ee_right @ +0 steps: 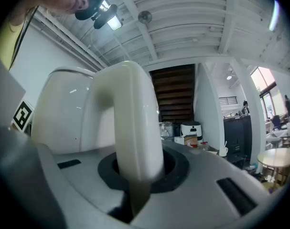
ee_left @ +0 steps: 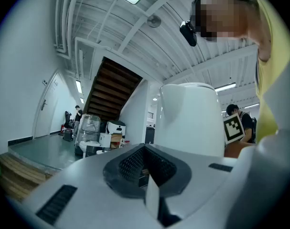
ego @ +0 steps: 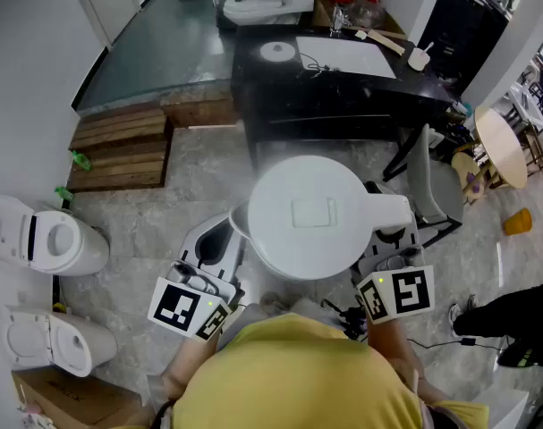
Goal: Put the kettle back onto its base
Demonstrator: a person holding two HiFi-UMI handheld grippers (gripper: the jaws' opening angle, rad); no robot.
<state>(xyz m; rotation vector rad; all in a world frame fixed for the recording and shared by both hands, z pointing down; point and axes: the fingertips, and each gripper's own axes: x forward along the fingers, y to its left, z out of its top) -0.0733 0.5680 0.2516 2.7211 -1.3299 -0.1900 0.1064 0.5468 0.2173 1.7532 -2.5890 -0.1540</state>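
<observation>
**Kettle in the air, base far off on the table**

Head view: the white kettle [ego: 316, 217] is held up between the left gripper [ego: 224, 239] and the right gripper [ego: 389, 244], well apart from its round base [ego: 277, 52] on the black table [ego: 343, 96].

Left gripper view: the jaws are together and empty, with the kettle just beyond.

Right gripper view: the jaws are clamped on the kettle's handle [ee_right: 133, 123].
</observation>
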